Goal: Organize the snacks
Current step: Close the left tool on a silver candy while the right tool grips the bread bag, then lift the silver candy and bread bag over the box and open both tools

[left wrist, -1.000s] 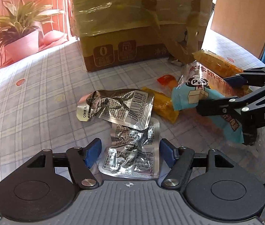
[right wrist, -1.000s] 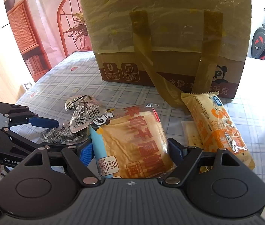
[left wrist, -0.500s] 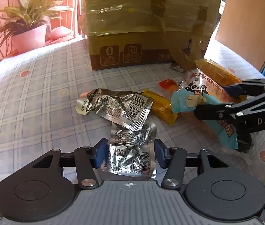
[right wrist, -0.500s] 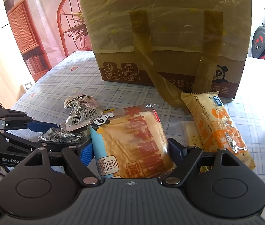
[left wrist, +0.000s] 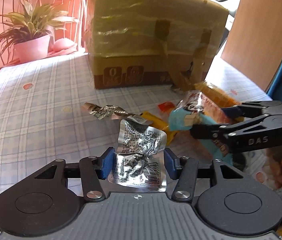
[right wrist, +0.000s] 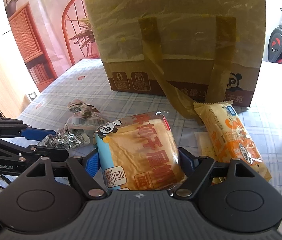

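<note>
Left tool (left wrist: 138,163) clenched on a silver pouch (left wrist: 141,154), raised clear of the tabletop (left wrist: 31,110), aimed at the box (left wrist: 153,40). Right tool (right wrist: 139,164) grips a bread pack (right wrist: 141,150), low and level, to the left tool's right. Second silver pouch (left wrist: 109,112) lies on the tabletop beyond

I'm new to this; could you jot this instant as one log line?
left tongs: shut on silver packet | right tongs: shut on bread pack | box: behind, taped

box (right wrist: 181,40) behind snacks | bread pack (right wrist: 141,152) left of biscuit pack (right wrist: 230,138) | foil pouch (left wrist: 141,152) probably leftmost
</note>
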### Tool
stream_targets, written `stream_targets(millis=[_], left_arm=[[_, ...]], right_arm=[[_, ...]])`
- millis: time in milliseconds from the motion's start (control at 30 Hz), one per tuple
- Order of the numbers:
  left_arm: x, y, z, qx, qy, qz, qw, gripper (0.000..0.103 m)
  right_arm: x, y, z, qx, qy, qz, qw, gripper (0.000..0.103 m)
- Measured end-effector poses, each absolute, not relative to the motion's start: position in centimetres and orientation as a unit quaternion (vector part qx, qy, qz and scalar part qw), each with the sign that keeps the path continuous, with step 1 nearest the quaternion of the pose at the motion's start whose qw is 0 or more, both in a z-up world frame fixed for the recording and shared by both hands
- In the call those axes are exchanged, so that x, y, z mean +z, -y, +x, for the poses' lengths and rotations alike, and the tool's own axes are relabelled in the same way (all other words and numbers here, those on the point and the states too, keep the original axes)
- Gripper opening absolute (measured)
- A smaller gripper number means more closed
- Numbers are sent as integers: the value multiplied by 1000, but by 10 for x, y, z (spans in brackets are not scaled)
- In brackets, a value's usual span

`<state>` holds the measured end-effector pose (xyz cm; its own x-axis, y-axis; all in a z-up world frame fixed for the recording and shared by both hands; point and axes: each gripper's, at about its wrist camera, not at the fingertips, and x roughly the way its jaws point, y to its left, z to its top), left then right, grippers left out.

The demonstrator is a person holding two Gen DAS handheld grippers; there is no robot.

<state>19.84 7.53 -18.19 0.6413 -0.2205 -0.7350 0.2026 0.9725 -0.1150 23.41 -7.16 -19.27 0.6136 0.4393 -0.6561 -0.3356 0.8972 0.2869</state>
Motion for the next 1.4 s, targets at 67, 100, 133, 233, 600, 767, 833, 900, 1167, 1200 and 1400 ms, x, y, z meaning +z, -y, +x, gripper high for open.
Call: stream_targets(millis=[67,100,133,233,600,767,833,900,1167,1200,1400], left_arm=[[-178,-73,198,-121,-403,-12,907,55],[-177,-71,197,-122,-401,-12,908,55],[-176,-70,197,-123,-398,-12,909,55],[-171,-68,196,-125,-391,-15,912,55],[-147,-72,198,-111,-358,-23,927,56],[-132,-74,204,-110,-340,-23,934,56],[-125,-73,206,-110,-331,-20,937,56],[-117,-72,208,-111,-321,-17,940,56],[-77,-66,230,-123,-277,-12,953,56],[-70,-63,232,-126,-270,-9,955,56],[-37,-49,258,-131,-243,6,961,56]], right_arm=[[-191,72,233,217,-380,69,897,80],[-190,73,232,217,-379,69,897,80],[-188,73,232,217,-377,70,898,80],[-185,74,231,217,-374,72,899,80],[-167,80,230,219,-347,82,908,80],[-153,86,231,216,-325,89,917,80],[-146,90,232,214,-315,92,920,80],[-139,94,233,212,-304,95,924,80],[-104,113,236,198,-258,105,940,80],[-99,115,237,196,-254,105,941,80],[-61,131,260,203,-230,107,946,80]])
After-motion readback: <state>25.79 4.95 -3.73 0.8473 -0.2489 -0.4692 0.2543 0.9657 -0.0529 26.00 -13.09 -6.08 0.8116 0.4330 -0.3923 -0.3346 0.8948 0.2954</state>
